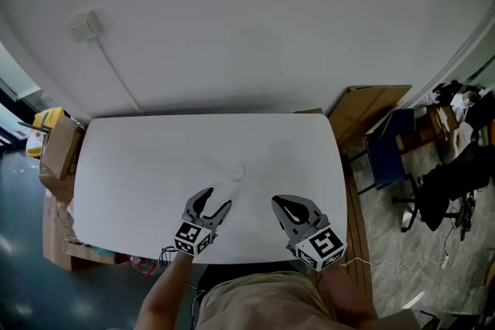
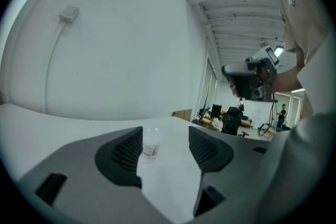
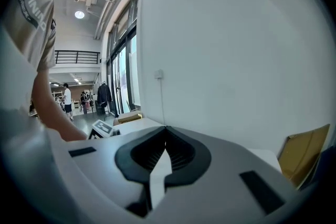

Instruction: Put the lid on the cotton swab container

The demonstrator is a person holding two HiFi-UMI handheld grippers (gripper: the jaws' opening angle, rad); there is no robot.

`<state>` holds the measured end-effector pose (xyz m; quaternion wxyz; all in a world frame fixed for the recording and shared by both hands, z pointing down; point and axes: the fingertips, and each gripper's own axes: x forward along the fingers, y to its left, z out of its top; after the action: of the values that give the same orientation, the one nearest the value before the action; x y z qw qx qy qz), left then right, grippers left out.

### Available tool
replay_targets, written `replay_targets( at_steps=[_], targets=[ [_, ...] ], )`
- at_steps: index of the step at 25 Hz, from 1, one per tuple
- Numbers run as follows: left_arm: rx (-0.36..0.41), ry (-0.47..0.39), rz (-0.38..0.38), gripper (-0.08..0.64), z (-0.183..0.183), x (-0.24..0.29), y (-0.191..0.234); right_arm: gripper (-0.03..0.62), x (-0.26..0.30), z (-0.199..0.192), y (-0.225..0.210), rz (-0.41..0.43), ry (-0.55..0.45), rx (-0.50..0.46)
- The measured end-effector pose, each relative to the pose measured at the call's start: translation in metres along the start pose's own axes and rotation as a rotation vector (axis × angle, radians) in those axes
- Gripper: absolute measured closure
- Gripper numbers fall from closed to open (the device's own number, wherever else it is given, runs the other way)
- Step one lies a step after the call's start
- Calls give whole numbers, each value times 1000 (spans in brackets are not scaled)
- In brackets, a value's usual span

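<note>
Small clear container (image 1: 236, 173) upright near the middle of the white table (image 1: 147, 158), perhaps already capped; too small to tell. Just short of it, left gripper (image 1: 219, 199) with jaws wide apart, gripping nothing, container visible beyond the gap. Beside that, right gripper (image 1: 278, 203) with jaws closed together, empty. Cardboard box (image 1: 59, 152) at the table's left edge.

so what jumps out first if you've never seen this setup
A big white table fills the head view, with one small clear container near its middle. At the near edge, the left gripper stands open, pointing toward the container, and the right gripper sits beside it with its jaws together.
</note>
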<state>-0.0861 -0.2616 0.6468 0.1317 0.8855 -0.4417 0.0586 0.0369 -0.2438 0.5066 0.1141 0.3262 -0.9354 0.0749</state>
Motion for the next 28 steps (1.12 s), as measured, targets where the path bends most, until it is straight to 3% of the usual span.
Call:
replay_targets(
  at_steps=[4,13,19,23,28],
  targets=[
    [109,102,-22,246,-41,41,14,578,-6,4,2,-7,24,-36],
    [94,193,7,233,-86,99,32,578,0,6,-9,-25,43,-34],
    [103,195,13,233,-85,107,33,578,18,12,-9,-3,50,-67],
    [98,210,-2,233,-84,113,30,578,56,-1,-18,8,114,-94],
    [110,242,19,235,-90,118,31,578,137,-37,-19,106,230,-132]
  ],
)
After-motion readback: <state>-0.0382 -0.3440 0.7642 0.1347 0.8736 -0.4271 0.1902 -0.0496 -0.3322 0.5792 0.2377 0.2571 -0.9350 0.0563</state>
